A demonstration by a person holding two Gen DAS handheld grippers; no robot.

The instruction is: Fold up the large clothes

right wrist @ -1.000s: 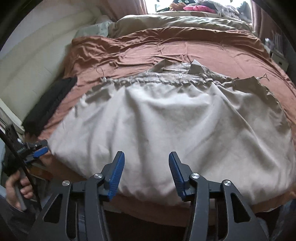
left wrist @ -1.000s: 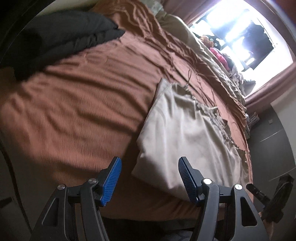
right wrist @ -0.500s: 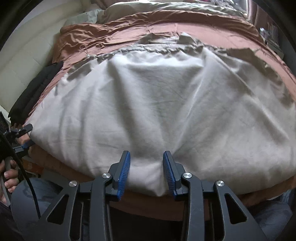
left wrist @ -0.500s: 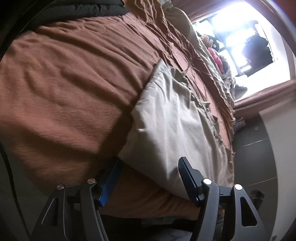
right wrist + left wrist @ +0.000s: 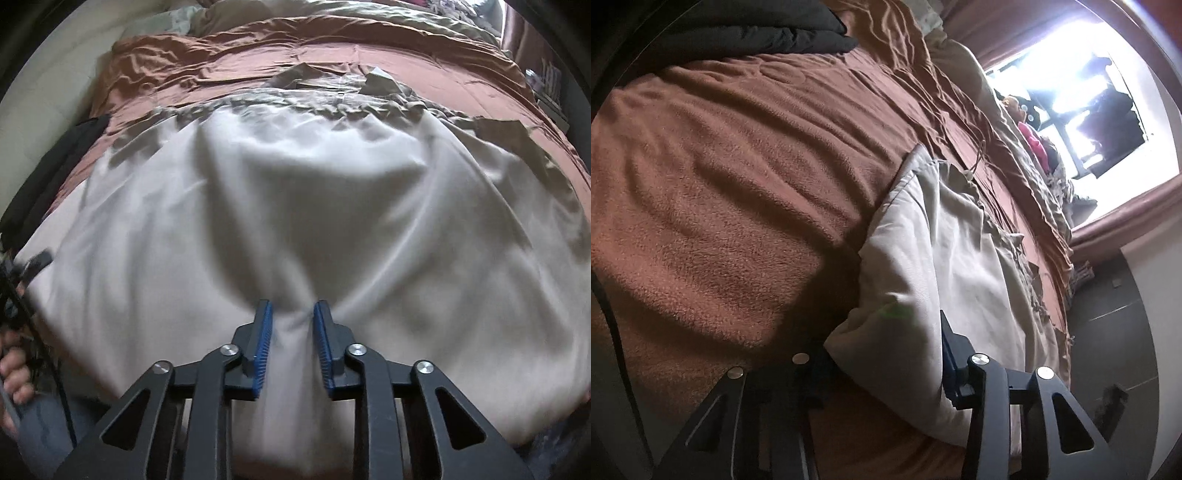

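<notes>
Blue-padded right gripper [image 5: 291, 332] tilts down, jaws closing, a bunched fold between the pads | left gripper [image 5: 886, 354] tilts down at the near corner, jaws closing around it | big cream cloth garment [image 5: 295, 206] lies spread on brown bed cover [image 5: 720, 177]

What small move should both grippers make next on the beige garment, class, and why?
Probably finish closing, then lift. The right gripper is closing with the beige garment's near hem bunched between its pads; the left gripper is closing around the garment's corner. Neither edge has left the brown bedspread.
</notes>
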